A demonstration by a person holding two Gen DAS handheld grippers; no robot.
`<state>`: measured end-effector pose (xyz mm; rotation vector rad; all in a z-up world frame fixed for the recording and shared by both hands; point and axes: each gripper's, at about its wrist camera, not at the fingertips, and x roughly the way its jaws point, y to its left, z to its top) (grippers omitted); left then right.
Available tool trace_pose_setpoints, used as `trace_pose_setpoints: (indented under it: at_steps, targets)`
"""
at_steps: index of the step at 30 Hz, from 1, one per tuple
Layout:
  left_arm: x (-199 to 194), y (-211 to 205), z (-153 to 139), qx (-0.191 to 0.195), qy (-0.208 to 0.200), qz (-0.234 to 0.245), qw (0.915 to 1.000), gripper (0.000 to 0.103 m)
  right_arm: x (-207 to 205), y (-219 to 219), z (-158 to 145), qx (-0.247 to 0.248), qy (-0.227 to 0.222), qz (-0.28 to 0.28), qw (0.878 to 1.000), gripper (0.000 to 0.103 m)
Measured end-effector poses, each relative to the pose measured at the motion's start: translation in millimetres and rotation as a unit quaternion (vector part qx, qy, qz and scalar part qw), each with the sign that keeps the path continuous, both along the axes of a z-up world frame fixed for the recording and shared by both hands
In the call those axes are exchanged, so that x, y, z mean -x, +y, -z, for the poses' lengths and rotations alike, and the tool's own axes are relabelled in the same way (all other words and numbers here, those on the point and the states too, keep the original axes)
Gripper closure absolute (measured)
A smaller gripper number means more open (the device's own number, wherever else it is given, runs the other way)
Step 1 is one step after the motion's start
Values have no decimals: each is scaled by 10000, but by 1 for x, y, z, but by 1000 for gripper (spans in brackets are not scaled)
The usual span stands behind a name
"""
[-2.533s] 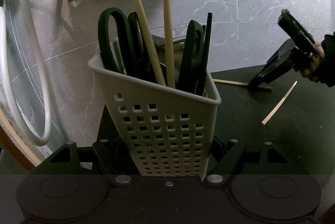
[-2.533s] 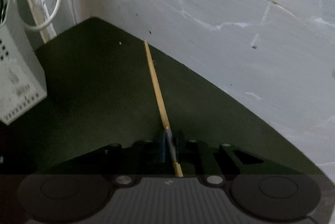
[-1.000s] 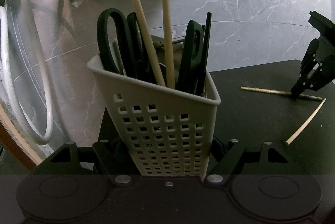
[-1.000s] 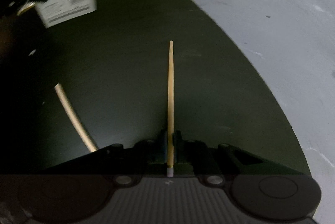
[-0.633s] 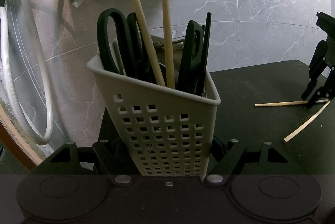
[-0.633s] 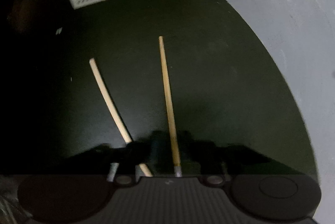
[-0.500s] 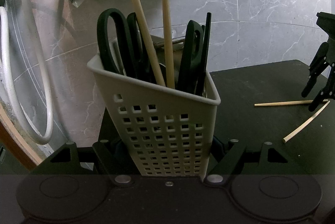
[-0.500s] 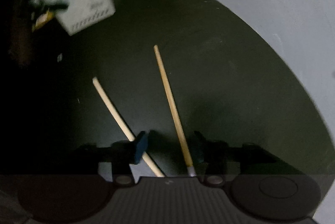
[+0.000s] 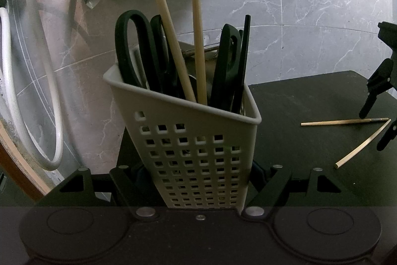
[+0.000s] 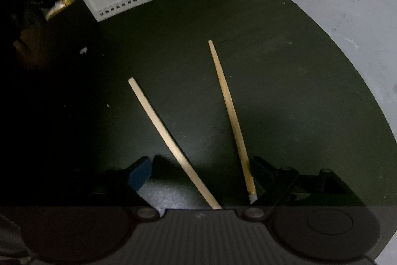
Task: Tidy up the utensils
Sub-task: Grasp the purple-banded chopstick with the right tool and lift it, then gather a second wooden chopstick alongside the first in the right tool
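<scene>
Steadying the caddy (image 9: 198, 153) in our clamped left gripper (image 9: 198, 180), we spread our right gripper (image 10: 201, 178), its jaws opening around two chopsticks (image 10: 171, 138) lying right of the caddy.

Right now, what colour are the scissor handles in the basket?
Black, clearest in the left wrist view: the scissors stand handles-up in the basket.

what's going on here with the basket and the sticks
A person is tidying utensils with two handheld grippers. The left gripper is shut on a white perforated basket holding scissors, two chopsticks and dark utensils. The right gripper hangs over the dark table, jaws opening, with two loose chopsticks lying between them, neither one gripped.
</scene>
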<state>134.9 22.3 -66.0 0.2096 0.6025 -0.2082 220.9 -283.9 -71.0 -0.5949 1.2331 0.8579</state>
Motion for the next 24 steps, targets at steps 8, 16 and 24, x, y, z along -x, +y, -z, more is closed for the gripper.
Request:
trace_pose_setpoints:
  at_steps: [8,16,24]
  targets:
    - [0,0,0,1,-2,0,10000,24,-3,8,5,28,-195,67,9998,16]
    - [0,0,0,3,-4,-2,10000,24,-5,8,-1,-151,-328,134,9993,46]
    - [0,0,0,1,-3,-1,10000,24,-10,1,-5,-183,-382,438,9981,79]
